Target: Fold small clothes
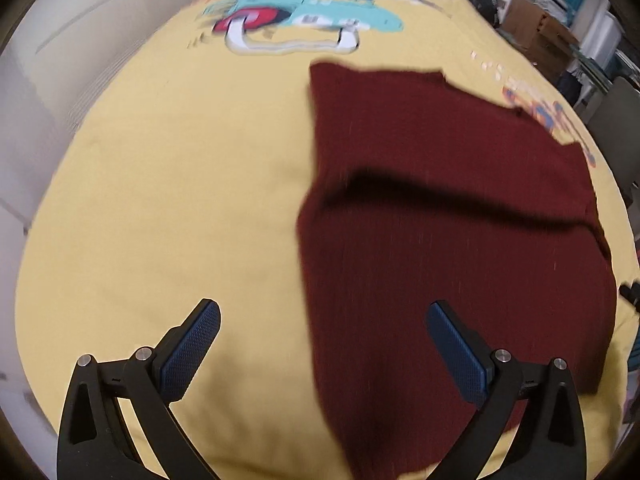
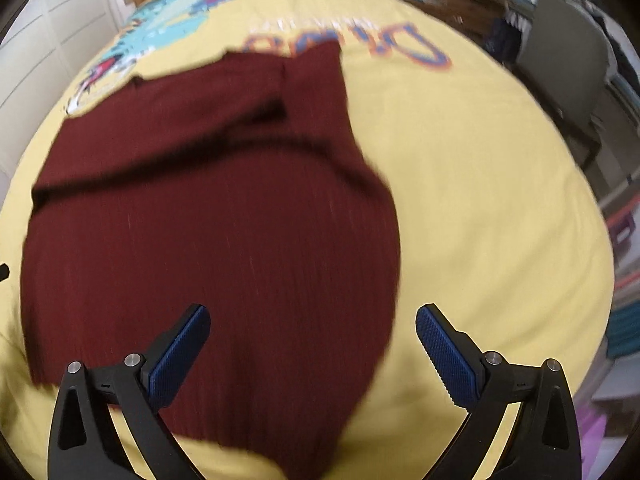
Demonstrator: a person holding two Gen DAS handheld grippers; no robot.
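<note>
A dark red ribbed garment [image 1: 448, 232] lies flat on a yellow bedspread [image 1: 180, 200], with a fold line across its middle. It also shows in the right wrist view [image 2: 208, 232]. My left gripper [image 1: 324, 320] is open and empty, hovering above the garment's left near edge. My right gripper [image 2: 312, 324] is open and empty, above the garment's right near part. Neither gripper touches the cloth. The frames are blurred by motion.
The bedspread [image 2: 480, 200] has a cartoon print [image 1: 296, 4] at the far end and orange lettering [image 2: 360, 44]. Cardboard boxes [image 1: 536, 28] and a grey chair [image 2: 568, 64] stand to the right of the bed. A white wall is on the left.
</note>
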